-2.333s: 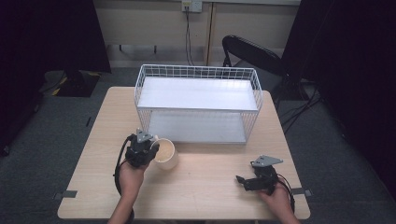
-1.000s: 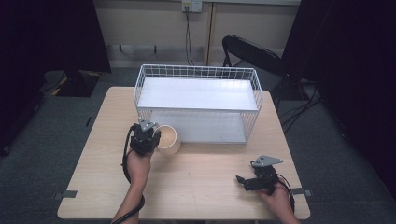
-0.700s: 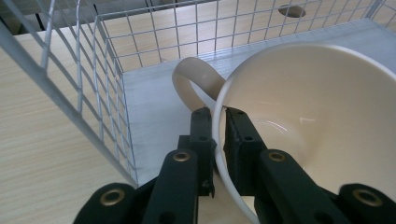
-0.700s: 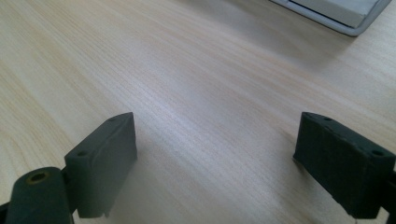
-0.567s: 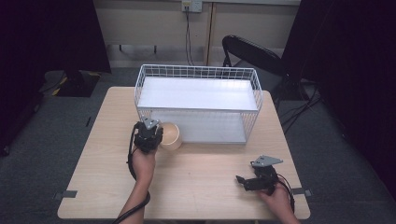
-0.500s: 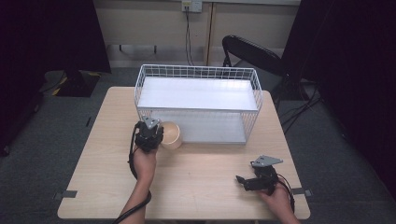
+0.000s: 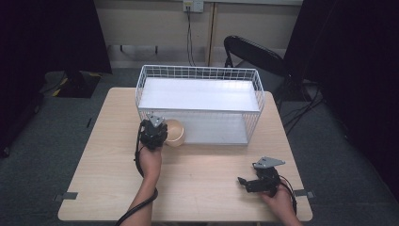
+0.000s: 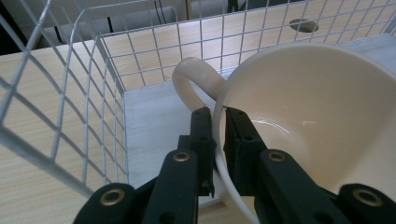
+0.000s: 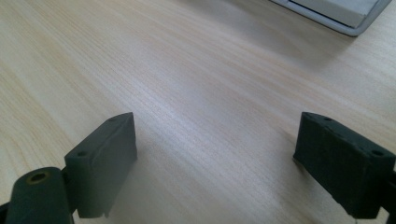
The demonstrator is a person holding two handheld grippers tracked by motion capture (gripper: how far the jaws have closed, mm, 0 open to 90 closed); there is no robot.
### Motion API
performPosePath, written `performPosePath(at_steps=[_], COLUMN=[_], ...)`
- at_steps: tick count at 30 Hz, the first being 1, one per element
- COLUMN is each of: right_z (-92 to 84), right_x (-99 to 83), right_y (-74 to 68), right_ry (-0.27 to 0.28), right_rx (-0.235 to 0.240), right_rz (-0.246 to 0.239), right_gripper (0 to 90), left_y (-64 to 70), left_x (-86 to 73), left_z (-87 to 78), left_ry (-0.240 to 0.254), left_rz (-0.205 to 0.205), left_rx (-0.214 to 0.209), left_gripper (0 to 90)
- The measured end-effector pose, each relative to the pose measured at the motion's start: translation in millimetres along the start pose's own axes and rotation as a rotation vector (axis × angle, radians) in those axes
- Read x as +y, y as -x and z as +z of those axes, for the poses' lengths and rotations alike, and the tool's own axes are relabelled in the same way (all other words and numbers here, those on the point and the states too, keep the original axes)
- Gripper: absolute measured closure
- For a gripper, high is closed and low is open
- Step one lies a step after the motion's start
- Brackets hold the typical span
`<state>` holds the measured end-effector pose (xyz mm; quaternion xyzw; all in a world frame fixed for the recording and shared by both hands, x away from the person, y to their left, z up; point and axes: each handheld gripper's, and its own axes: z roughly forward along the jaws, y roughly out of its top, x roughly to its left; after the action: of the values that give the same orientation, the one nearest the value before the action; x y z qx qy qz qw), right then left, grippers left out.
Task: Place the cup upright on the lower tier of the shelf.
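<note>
The cup (image 8: 299,121) was pinched by its rim in the left gripper (image 7: 153,133), at the open front of the wire rack's (image 7: 200,71) lower shelf but not yet set down inside. Compared with earlier, the cup had travelled from the table toward the rack, while the right gripper (image 7: 258,181) rested wide open and empty near the table's edge.

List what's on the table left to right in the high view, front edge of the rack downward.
left gripper → cream cup, clamped by its rim → right gripper, jaws apart over the bare table.
</note>
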<state>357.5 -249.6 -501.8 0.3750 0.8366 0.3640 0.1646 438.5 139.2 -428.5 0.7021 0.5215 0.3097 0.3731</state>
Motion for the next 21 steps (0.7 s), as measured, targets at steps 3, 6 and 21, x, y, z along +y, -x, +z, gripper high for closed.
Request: performPosePath(at_steps=[3,6,21], right_z=[0.0,0.0,0.0], right_x=[0.0,0.0,0.0], right_y=[0.0,0.0,-0.1], right_ry=[0.000,0.000,-0.001], right_rx=[0.000,0.000,0.000], right_rz=[0.000,0.000,0.001], right_gripper=[12.1,12.1,12.0], left_y=[2.2,3.6,5.0], left_x=[-1.1,-0.2,2.2], left_z=[3.6,5.7,14.6], left_ry=[0.005,0.009,0.020], left_rz=[-0.002,-0.002,-0.015], left_rx=[0.009,0.014,0.076], left_gripper=[82.5,82.4,82.4])
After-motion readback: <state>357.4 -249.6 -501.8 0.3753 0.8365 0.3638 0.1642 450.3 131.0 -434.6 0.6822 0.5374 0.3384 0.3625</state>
